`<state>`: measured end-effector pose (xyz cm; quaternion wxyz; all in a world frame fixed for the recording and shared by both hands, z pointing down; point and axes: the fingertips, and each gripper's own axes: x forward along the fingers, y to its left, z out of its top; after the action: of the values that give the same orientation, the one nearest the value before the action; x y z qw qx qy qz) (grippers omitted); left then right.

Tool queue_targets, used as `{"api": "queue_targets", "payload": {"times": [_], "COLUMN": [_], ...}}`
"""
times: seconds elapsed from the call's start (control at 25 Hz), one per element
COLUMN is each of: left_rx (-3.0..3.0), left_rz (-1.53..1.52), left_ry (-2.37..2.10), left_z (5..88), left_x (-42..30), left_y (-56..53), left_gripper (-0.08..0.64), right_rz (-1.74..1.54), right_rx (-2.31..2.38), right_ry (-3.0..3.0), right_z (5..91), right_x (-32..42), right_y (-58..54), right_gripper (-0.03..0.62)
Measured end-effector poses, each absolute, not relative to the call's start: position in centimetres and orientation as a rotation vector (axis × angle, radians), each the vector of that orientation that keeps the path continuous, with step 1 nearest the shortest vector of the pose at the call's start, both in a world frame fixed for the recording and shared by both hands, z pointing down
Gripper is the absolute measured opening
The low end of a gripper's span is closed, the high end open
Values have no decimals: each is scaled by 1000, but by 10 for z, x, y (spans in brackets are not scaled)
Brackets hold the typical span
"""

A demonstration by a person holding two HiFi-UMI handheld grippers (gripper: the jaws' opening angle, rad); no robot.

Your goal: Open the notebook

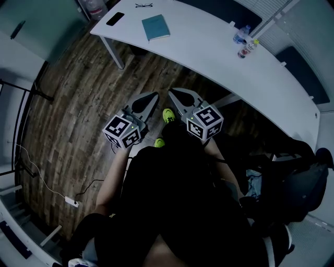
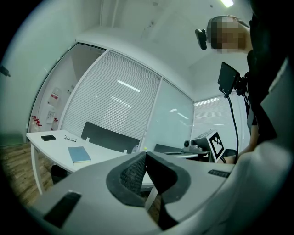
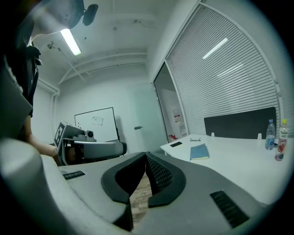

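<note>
A closed blue notebook (image 1: 155, 26) lies flat on the white table (image 1: 209, 52), far ahead of both grippers; it also shows as the notebook (image 2: 80, 154) and the notebook (image 3: 200, 152). My left gripper (image 1: 150, 97) and right gripper (image 1: 175, 94) hang side by side over the wooden floor, well short of the table. Both are shut with nothing between their jaws: left gripper (image 2: 145, 154), right gripper (image 3: 146, 155). Each gripper appears in the other's view.
A black phone (image 1: 115, 19) and a pair of glasses (image 1: 143, 5) lie near the notebook. Two bottles (image 1: 245, 41) stand further right on the table. A dark chair with a bag (image 1: 292, 182) is at my right. Cables (image 1: 47, 182) run over the floor at left.
</note>
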<state>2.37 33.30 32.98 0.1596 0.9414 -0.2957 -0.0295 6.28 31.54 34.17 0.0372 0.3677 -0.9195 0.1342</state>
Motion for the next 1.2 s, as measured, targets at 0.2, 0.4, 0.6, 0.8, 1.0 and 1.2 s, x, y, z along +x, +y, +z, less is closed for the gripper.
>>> {"api": "queue_targets", "payload": {"times": [0.2, 0.4, 0.6, 0.8, 1.0, 1.2], "left_rx": [2689, 2670, 2651, 2629, 2612, 2597], "left_rz": [-90, -96, -86, -82, -94, -88], "left_ry": [-858, -890, -951, -964, -971, -982], "left_z": [331, 333, 339, 343, 342, 348], "left_x": [26, 24, 23, 31, 38, 42], "left_y": [315, 284, 243, 201, 161, 132], "left_gripper": [-3, -3, -3, -2, -2, -2], "right_rz": [434, 412, 451, 476, 455, 480], "right_rx": [1098, 1061, 1071, 1020, 973, 953], "right_ry": [-2842, -2829, -2809, -2797, -2784, -2776], "right_z": [344, 346, 354, 362, 365, 373], "right_x": [63, 60, 67, 68, 68, 71], "right_y": [296, 264, 222, 182, 144, 114], "right_gripper": [11, 11, 11, 11, 11, 11]}}
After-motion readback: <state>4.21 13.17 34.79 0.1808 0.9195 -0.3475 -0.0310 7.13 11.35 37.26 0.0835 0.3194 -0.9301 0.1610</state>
